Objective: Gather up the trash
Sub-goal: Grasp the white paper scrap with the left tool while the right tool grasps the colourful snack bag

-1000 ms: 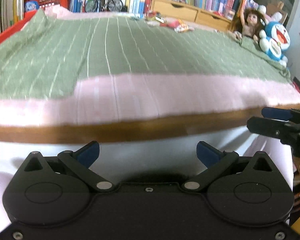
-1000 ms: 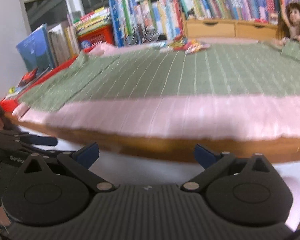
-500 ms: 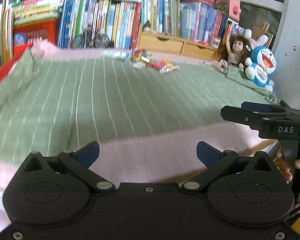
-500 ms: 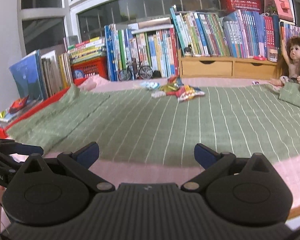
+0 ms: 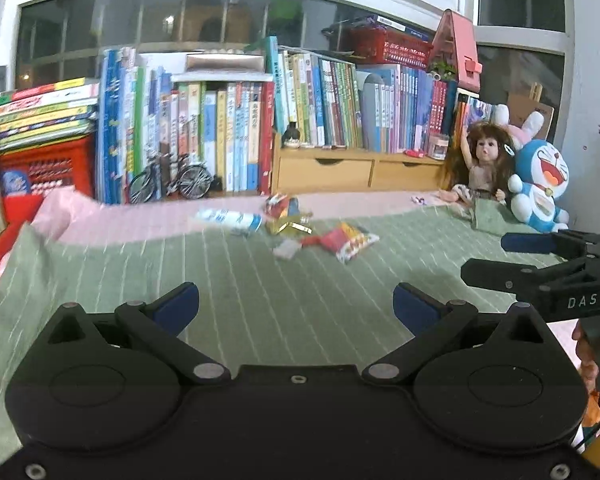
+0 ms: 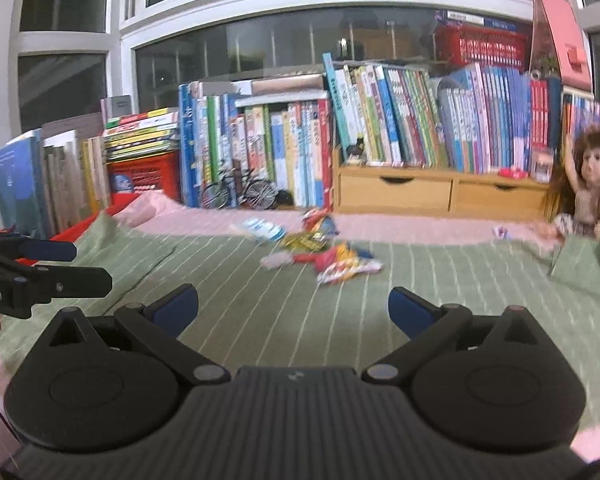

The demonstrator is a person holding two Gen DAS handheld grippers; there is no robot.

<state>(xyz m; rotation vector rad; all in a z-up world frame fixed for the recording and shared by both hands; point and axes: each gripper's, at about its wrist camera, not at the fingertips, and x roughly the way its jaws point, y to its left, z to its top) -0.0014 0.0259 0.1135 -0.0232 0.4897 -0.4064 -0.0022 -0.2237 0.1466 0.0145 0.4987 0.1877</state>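
I am holding both tools over a bed covered with a green striped blanket (image 5: 260, 288). The left tool (image 5: 296, 304) is standing with its blue-padded fingers wide apart and nothing between them. The right tool (image 6: 294, 304) is standing the same way, spread and empty.

The trash is lying in a loose cluster at the far side of the blanket, well ahead of both tools and roughly centred between each pair of fingers. I am seeing a red and white snack wrapper (image 5: 350, 242) nearest, a gold foil wrapper (image 5: 290, 227) just behind it, a small white scrap (image 5: 286, 249) beside them, and a white and blue packet (image 5: 230, 218) lying to the left on the pink sheet (image 5: 140, 220).

I am judging these pieces to be very light, thin and crinkly, likely slick, and easy to push away. I am thinking the best hold is a raised, crumpled edge, pinched from above.

Behind the trash, a row of books (image 5: 220, 128), a doll (image 5: 480, 168) and a blue plush toy (image 5: 540, 184) are standing.
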